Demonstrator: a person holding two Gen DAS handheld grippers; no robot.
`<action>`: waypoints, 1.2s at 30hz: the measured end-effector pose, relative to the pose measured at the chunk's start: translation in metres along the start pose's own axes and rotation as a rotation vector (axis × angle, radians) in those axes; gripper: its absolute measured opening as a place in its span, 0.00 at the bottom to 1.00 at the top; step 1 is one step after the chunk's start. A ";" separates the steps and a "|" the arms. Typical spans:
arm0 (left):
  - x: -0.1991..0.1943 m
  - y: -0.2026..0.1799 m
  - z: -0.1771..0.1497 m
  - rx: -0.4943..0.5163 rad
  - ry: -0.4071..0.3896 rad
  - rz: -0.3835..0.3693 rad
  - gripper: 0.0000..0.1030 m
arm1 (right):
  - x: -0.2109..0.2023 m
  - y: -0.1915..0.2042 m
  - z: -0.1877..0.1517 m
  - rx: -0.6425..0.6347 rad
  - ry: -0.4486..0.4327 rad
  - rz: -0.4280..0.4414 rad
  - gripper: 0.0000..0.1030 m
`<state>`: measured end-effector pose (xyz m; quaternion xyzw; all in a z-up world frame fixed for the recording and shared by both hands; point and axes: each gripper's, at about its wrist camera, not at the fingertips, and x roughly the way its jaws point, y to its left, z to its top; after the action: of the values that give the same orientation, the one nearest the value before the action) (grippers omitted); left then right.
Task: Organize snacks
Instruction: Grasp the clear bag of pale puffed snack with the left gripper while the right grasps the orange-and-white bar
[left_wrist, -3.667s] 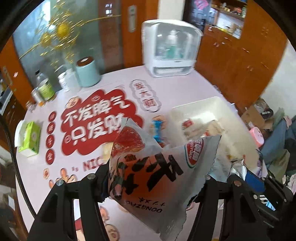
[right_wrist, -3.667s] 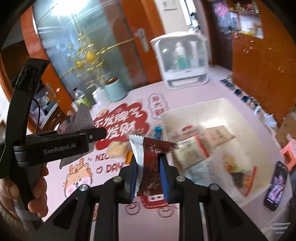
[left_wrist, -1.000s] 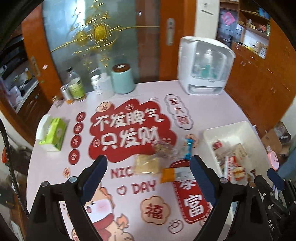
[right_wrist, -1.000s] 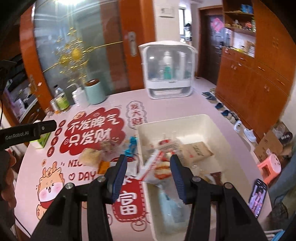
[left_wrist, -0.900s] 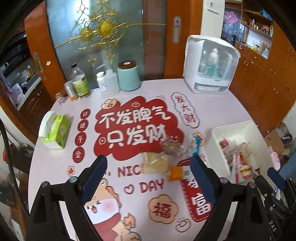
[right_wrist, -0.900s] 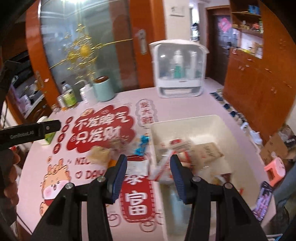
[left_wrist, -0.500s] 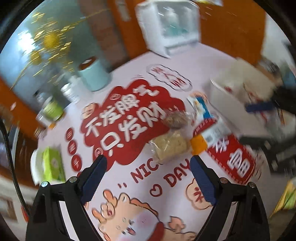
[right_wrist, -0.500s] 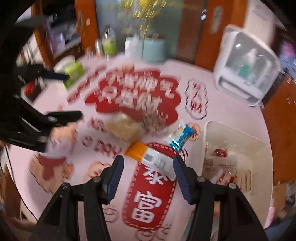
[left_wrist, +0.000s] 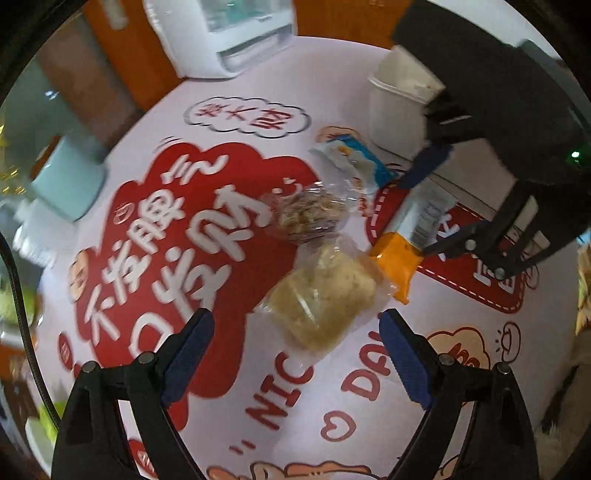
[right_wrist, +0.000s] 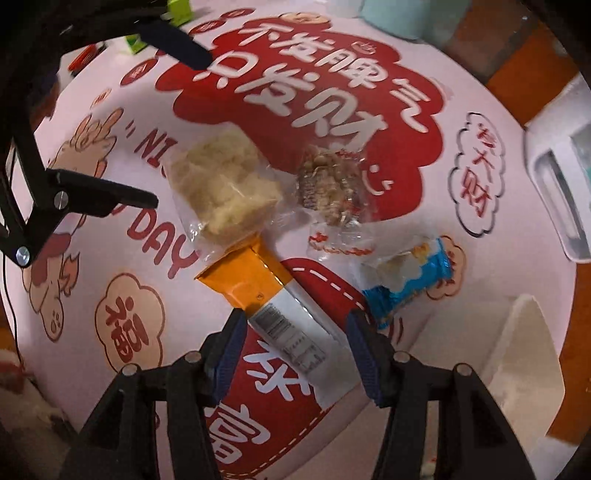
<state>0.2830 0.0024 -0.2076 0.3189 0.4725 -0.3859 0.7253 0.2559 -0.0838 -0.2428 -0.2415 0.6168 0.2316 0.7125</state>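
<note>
Your right gripper (right_wrist: 295, 343) is wide open, straddling the orange-and-white packet (right_wrist: 273, 299) on the table; close squarely across its white end. Your left gripper (left_wrist: 295, 350), also wide, hovers before the pale snack bag (left_wrist: 321, 295).

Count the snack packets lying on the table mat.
4. A pale crumbly cake packet on the left, a nutty cake packet beside it, an orange-and-white packet between the right gripper's open fingers, a blue packet near the white bin. Others may be out of view.
</note>
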 end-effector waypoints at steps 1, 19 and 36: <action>0.003 0.000 0.000 0.011 0.004 -0.016 0.88 | 0.002 0.000 0.001 -0.008 0.008 0.009 0.55; 0.064 0.009 0.013 0.068 0.104 -0.171 0.73 | 0.032 -0.018 -0.001 -0.017 0.098 0.057 0.50; 0.016 -0.010 -0.033 -0.250 0.165 0.057 0.60 | 0.018 0.008 0.003 0.080 0.076 0.089 0.33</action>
<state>0.2641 0.0208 -0.2352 0.2701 0.5655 -0.2758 0.7289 0.2558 -0.0749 -0.2607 -0.1938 0.6624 0.2286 0.6866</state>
